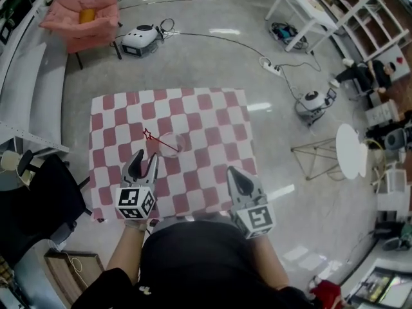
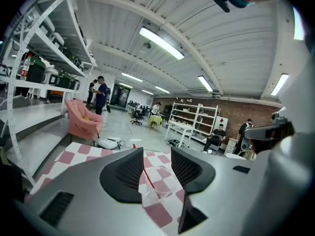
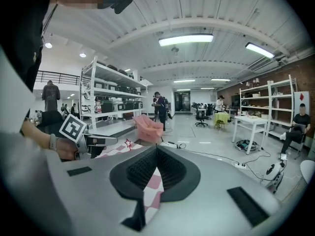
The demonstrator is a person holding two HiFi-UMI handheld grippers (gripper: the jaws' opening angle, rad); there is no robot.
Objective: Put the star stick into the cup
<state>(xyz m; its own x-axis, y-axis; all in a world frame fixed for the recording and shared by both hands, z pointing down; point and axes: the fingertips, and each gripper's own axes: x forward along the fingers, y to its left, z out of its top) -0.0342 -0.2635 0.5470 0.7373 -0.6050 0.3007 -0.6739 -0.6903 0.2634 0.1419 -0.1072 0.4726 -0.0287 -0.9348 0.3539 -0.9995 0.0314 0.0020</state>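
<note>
A clear plastic cup (image 1: 171, 144) stands on the red-and-white checkered table (image 1: 212, 118). The red star stick (image 1: 161, 143) leans in it, star end up and to the left. My left gripper (image 1: 145, 157) is just in front of the cup, open, its pads off the cup and the stick. In the left gripper view the cup (image 2: 160, 180) and stick (image 2: 148, 177) show beyond the parted left gripper (image 2: 156, 154). My right gripper (image 1: 234, 171) hovers over the table's near right part, shut and empty. The right gripper view shows its own gripper (image 3: 156, 149) closed and the star (image 3: 129, 142) far left.
A pink armchair (image 1: 84, 15) and a white machine (image 1: 140, 40) with cables sit on the floor beyond the table. A black chair (image 1: 45, 195) stands at the left, a white round stool (image 1: 351, 150) at the right. People stand far off.
</note>
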